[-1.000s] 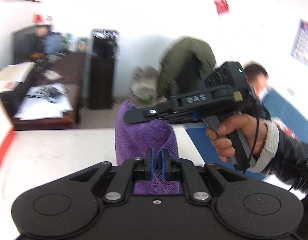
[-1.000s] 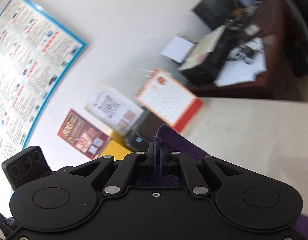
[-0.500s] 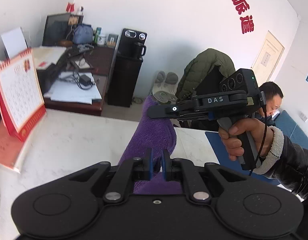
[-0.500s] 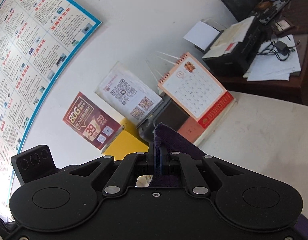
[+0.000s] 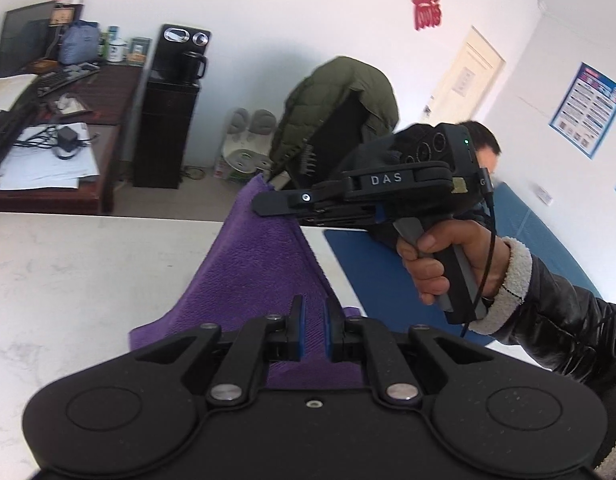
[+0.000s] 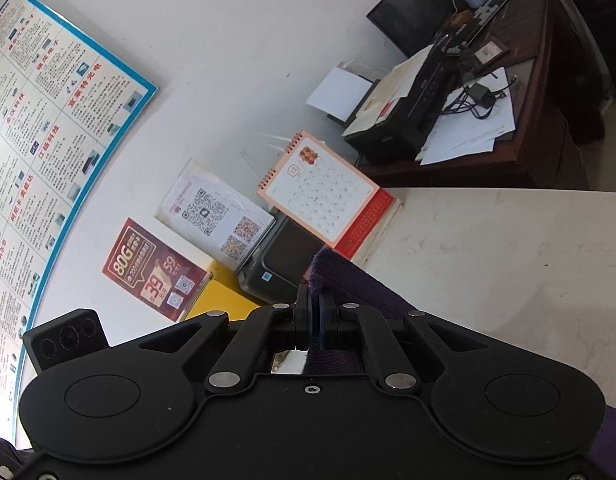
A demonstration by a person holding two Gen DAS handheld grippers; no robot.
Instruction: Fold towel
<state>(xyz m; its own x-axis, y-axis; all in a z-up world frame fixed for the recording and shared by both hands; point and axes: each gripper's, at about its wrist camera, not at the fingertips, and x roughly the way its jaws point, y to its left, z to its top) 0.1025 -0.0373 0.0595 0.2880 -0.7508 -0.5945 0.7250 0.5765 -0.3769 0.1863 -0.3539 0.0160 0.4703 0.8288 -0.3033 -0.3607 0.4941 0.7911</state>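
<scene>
Hiding towel (image 5: 264,264) edge, right gripper (image 6: 314,312) body

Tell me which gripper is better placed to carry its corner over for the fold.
Right, probably. The right gripper holds the purple terry towel raised above the white tabletop, so its corner can swing freely. The left gripper is clamped on the towel low near the table, better suited to anchoring.

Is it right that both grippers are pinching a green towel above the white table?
Not quite: the towel is purple, not green. The left wrist view shows it hanging between the left gripper and the right gripper, both pinching it above the white table. The only green thing there is a jacket draped in the background.
</scene>
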